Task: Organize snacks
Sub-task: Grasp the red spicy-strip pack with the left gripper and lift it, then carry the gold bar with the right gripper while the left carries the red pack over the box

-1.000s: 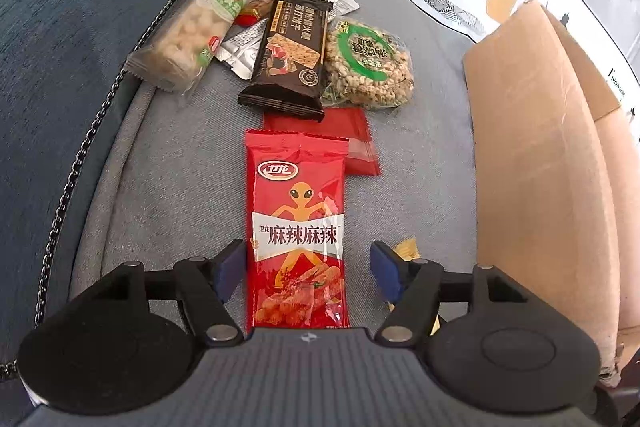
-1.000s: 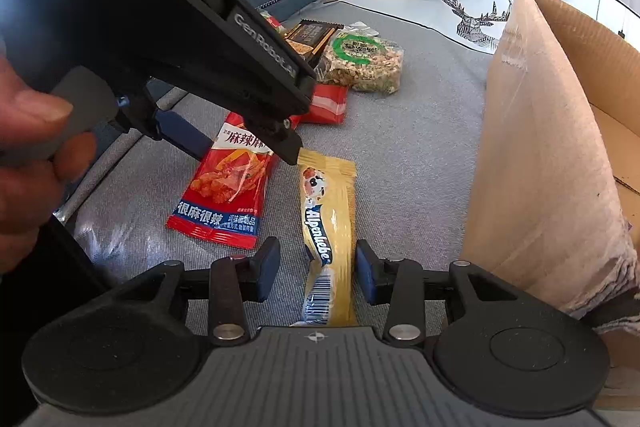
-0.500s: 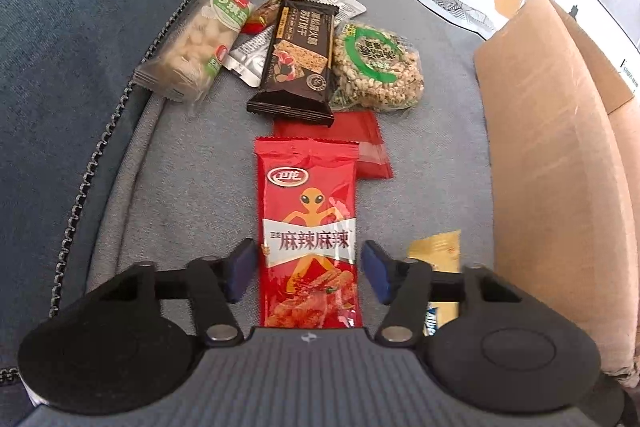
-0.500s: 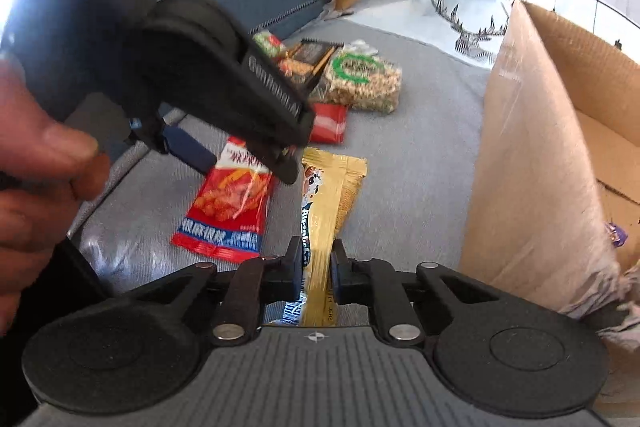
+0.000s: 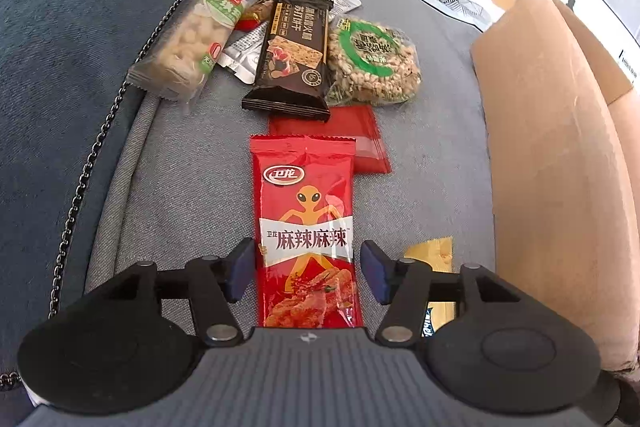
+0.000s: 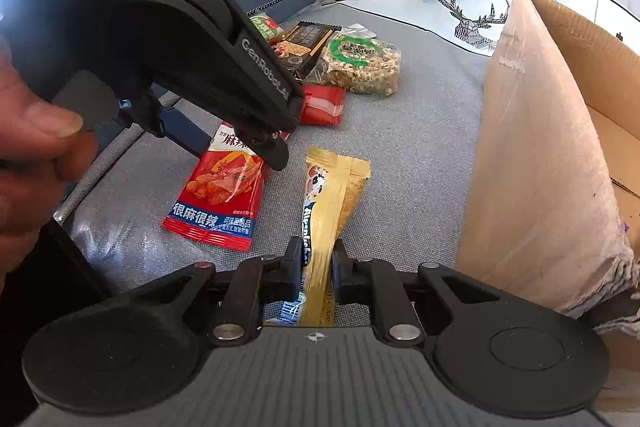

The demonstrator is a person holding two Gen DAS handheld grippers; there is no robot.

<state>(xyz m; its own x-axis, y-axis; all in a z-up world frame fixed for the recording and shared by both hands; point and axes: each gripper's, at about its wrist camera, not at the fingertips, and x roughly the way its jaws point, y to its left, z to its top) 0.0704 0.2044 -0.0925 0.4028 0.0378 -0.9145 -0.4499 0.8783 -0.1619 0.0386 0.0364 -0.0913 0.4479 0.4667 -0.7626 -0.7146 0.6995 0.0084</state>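
A red spicy-snack packet (image 5: pixel 306 211) lies flat on the grey sofa seat (image 5: pixel 180 187), its lower half between the blue pads of my left gripper (image 5: pixel 306 271). Those jaws are opening, with a small gap at the right pad (image 5: pixel 374 273). The right wrist view shows the same red packet (image 6: pixel 224 195) under the left gripper. My right gripper (image 6: pixel 316 263) is shut on the near end of a yellow Alpenliebe candy packet (image 6: pixel 332 195), which lies lengthwise on the seat. In the left wrist view only a corner of this yellow packet (image 5: pixel 430 255) shows.
A pile of snacks lies further back: a black biscuit bar (image 5: pixel 294 55), a round puffed-rice cake (image 5: pixel 372 59), a clear rice-cracker pack (image 5: pixel 192 39), a small red sachet (image 5: pixel 360 135). An open cardboard box (image 5: pixel 552 167) stands on the right. A hand (image 6: pixel 36 147) holds the left gripper.
My right gripper's jaws closed onto the yellow packet, which stood between open pads a second ago. The left gripper's pads drew in closer around the red packet.
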